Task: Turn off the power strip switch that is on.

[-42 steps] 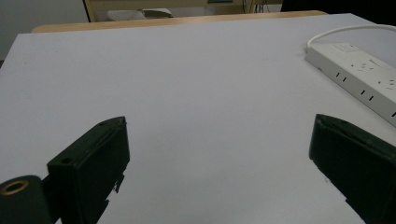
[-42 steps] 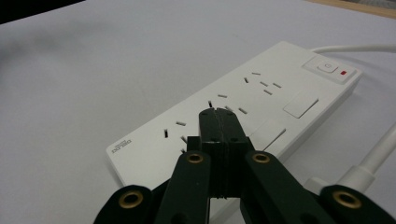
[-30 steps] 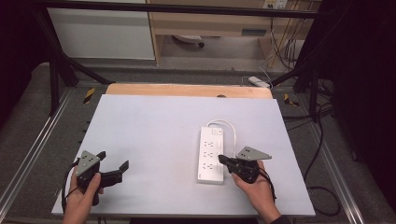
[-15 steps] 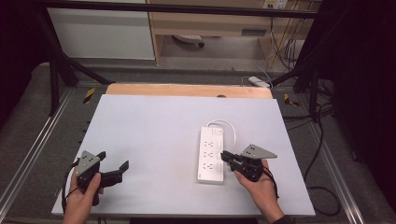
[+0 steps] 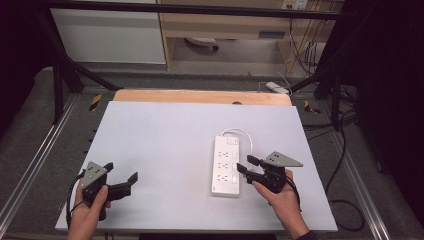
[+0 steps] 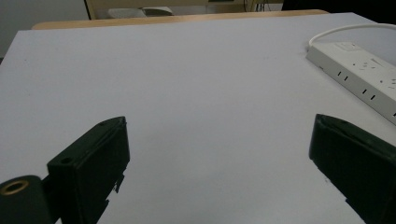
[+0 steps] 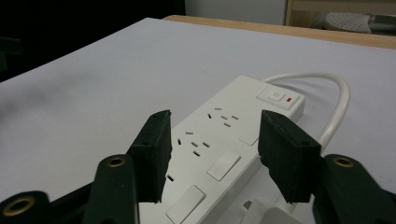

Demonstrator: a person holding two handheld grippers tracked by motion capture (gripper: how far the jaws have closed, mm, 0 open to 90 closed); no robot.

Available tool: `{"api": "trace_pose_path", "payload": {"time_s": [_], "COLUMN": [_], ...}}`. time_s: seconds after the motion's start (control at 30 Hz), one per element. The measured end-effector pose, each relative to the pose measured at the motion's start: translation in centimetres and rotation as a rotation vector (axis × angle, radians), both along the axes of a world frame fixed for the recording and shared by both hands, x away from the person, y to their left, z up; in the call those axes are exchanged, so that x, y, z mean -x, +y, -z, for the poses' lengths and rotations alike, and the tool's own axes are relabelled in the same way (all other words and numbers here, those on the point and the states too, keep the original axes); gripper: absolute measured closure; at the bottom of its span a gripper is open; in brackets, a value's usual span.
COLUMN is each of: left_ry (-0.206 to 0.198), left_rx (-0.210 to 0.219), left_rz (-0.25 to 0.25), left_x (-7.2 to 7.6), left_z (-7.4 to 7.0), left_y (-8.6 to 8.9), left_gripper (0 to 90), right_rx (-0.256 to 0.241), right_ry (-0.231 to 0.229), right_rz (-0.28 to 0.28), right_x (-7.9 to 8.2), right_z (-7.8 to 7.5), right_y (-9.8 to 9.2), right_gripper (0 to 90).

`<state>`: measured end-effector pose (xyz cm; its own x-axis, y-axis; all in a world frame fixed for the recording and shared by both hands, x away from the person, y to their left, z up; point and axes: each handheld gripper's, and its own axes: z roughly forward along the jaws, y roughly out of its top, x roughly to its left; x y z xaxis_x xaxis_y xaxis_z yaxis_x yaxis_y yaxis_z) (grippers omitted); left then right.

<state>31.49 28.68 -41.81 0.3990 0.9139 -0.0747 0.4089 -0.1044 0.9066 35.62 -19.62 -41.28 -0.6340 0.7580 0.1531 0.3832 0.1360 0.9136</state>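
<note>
Moved: right gripper (image 5: 248, 166) nearer power strip (image 5: 226, 166).
Jaws: both spread, empty; left gripper (image 5: 121, 176) well apart.
Advice: straddle strip squarely before closing.

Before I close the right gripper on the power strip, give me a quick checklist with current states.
1. Right gripper jaws open: ok.
2. Jaws either side of the power strip: not ok, gripper sits over its right edge, above it.
3. Strip flat on the table: ok.
4. White cable away from the jaws: ok, loops behind the switch end.
5. Left gripper apart from the strip: ok, open.
6. Red switch indicator lit: cannot tell.
</note>
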Motion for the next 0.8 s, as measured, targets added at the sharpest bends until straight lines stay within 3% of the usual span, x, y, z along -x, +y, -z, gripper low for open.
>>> {"api": "trace_pose_path", "payload": {"time_s": [0.33,0.53,0.8], "left_ry": [-0.001,-0.001,-0.001], "left_rx": [0.001,0.000,0.003], "left_rz": [0.001,0.000,0.000], "left_x": [0.02,0.03,0.06], "left_z": [0.00,-0.02,-0.04], "left_y": [0.02,0.01,0.02], "left_gripper": [5.4,5.4,5.5], "right_rx": [0.017,0.025,0.014], "right_ry": [-0.011,-0.048,-0.047], "right_rz": [0.026,0.048,0.081], "right_x": [-0.01,0.14,0.09], "right_z": [-0.38,-0.58,-0.94], "right_y": [0.23,0.14,-0.29], "right_gripper": [14.8,7.9,2.7]}}
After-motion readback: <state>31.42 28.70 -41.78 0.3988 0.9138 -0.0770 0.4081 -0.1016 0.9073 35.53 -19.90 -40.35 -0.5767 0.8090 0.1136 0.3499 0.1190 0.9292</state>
